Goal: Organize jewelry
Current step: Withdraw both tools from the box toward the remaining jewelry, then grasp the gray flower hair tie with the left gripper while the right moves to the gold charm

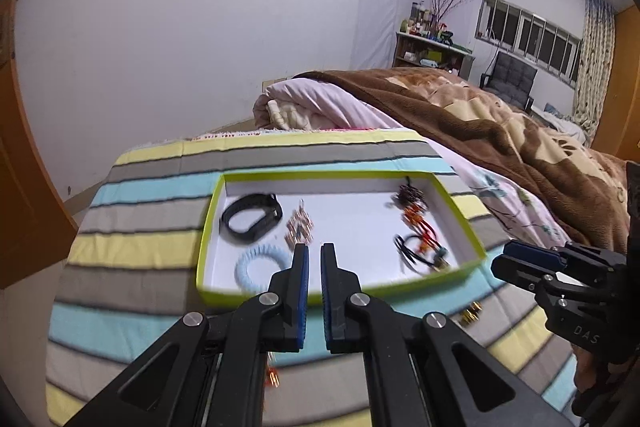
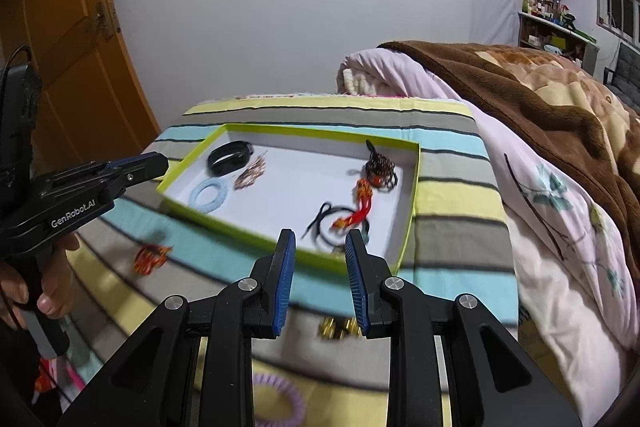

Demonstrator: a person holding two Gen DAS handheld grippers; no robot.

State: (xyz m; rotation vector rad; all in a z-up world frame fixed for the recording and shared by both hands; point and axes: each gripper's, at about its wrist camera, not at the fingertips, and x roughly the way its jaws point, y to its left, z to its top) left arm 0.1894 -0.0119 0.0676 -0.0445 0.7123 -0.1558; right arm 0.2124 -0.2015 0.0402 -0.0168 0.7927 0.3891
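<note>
- Left gripper (image 1: 315,249): jaws nearly closed, empty, over the green-rimmed tray (image 2: 404,251).
- Tray contents: black band (image 2: 230,157) and pale blue ring (image 2: 207,195) at its left end, red tassel piece (image 2: 362,205) at its right.
- Right gripper (image 2: 320,237): jaws parted, empty.
- Advice: lower squarely onto the gold piece (image 2: 338,327) lying before the tray.

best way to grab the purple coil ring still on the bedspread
Pinch one side of the purple coil ring's band, one pad inside the hole and one outside, coming straight down. It lies flat on the bedspread and is partly hidden by the right gripper, so the far arc looks easiest.
</note>
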